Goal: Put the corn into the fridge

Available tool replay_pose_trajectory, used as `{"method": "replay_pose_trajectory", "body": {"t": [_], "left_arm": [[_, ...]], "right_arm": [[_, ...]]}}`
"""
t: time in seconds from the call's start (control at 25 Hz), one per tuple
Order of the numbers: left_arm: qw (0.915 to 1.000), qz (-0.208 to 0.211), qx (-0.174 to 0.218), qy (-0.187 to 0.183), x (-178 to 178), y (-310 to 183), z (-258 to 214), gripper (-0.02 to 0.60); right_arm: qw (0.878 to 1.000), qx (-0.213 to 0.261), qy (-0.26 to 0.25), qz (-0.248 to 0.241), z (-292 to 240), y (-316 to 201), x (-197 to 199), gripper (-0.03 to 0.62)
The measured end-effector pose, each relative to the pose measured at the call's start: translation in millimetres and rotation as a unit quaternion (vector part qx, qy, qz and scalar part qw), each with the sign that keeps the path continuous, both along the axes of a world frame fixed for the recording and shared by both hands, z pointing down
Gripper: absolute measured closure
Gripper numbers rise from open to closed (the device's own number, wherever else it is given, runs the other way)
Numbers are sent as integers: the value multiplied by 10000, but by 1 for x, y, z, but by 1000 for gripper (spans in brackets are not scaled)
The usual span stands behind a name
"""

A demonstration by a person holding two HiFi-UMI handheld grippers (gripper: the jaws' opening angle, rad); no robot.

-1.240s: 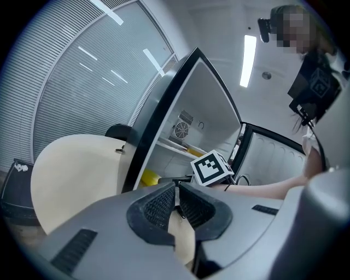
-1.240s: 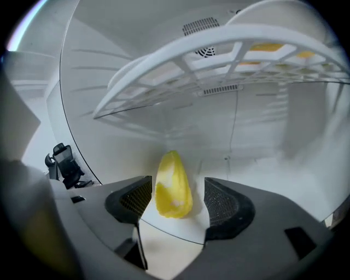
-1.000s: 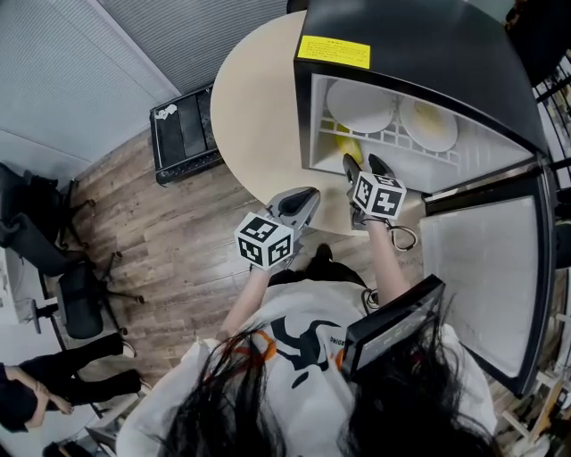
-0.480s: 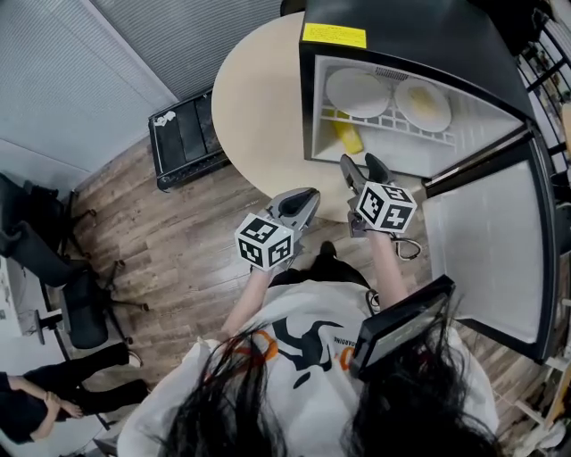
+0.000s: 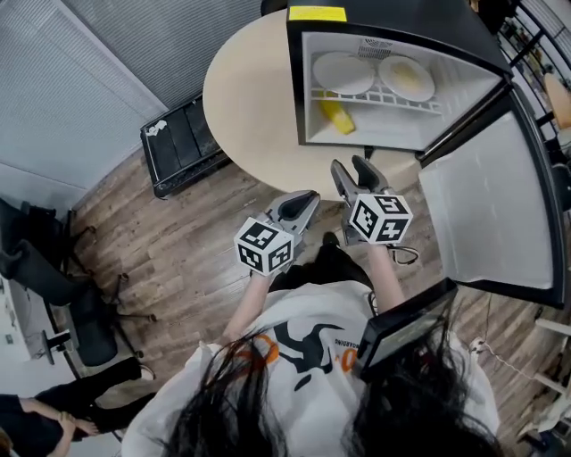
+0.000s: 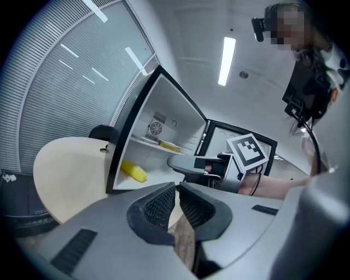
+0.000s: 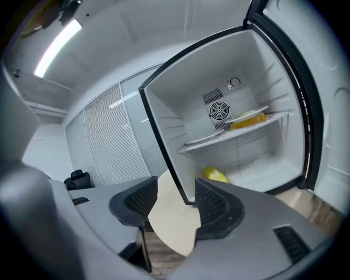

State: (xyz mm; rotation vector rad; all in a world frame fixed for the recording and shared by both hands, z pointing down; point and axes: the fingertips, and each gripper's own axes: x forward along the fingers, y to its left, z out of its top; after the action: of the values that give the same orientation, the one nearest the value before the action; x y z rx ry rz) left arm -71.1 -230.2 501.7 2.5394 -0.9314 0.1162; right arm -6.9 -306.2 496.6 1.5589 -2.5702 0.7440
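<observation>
The yellow corn [image 5: 332, 113] lies on the floor of the open black fridge [image 5: 393, 27], which stands on the round beige table [image 5: 245, 107]. The corn [image 7: 215, 175] also shows in the right gripper view, and the corn [image 6: 133, 171] in the left gripper view. My right gripper [image 5: 355, 170] hangs in front of the fridge mouth, apart from the corn. Its jaws are closing, still open, with nothing between them [image 7: 176, 191]. My left gripper [image 5: 302, 205] is beside it at the table's edge, shut and empty [image 6: 178, 188].
The fridge door [image 5: 486, 196] stands swung open to the right. Two plates [image 5: 343, 71] rest on the wire shelf above the corn. A black cart [image 5: 183, 138] sits on the wood floor left of the table. Office chairs [image 5: 62, 294] are further left.
Both grippers have drawn back from the fridge toward me, the right one more. The right jaws stand narrower than before. The corn stays on the fridge floor.
</observation>
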Motion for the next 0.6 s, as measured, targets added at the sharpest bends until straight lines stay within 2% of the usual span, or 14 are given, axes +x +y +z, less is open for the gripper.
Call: {"method": "replay_pose_trajectory", "body": {"t": [0.16,0.44,0.6], "left_arm": [[9999,141,-26,58,3,22,1,551],[9994,271,-50,201,6,52,0,551],[9991,331,-16,261,17,59,-4,551]], "right_arm": [[9999,-71,-27,84,3,32,-1,425],[9999,-148,11,28,3,74,-8,448],[9998,-160,64,39,2,92,1,454]]}}
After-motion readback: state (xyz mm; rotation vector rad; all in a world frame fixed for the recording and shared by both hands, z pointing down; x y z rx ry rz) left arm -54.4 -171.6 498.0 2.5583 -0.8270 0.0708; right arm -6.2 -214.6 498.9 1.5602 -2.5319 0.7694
